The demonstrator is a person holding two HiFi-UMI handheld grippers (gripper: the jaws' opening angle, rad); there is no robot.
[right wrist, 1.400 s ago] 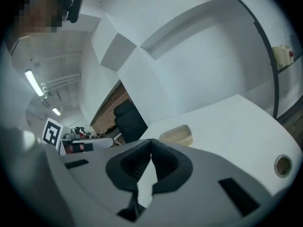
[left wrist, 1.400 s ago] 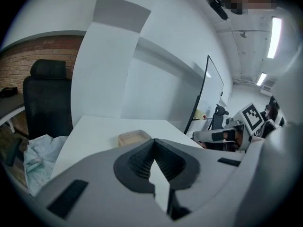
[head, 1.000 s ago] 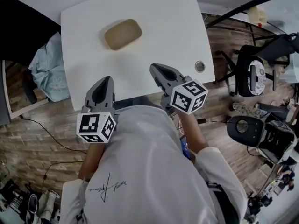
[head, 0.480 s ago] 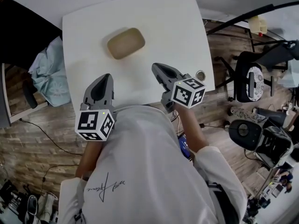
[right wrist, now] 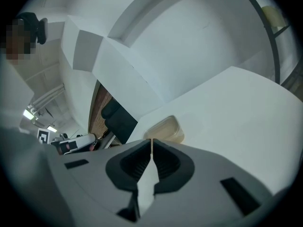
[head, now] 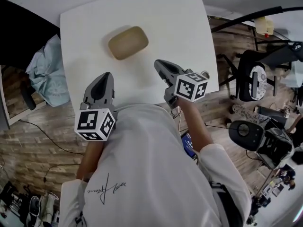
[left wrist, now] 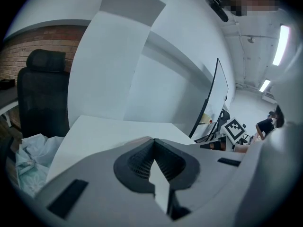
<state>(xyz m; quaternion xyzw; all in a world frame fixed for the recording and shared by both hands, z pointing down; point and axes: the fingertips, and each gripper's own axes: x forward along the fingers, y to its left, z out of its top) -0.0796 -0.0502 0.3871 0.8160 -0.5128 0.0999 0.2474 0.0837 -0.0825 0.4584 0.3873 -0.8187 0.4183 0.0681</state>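
A tan oval-cornered container lies on the white table, toward its far left part. My left gripper hovers over the table's near edge, shut with nothing between its jaws. My right gripper is held a little farther in, to the right and short of the container, also shut and empty. In the right gripper view the container shows just beyond the closed jaw tips. The left gripper view does not show the container, only bare table.
A black office chair and a pale blue cloth sit left of the table. A round cable hole is near the table's right edge. More chairs stand on the wooden floor at right. A white wall lies beyond the table.
Both grippers stayed shut and shifted only slightly. The left gripper view lost sight of the container; the right gripper turned so the container now sits just above its jaw tips.
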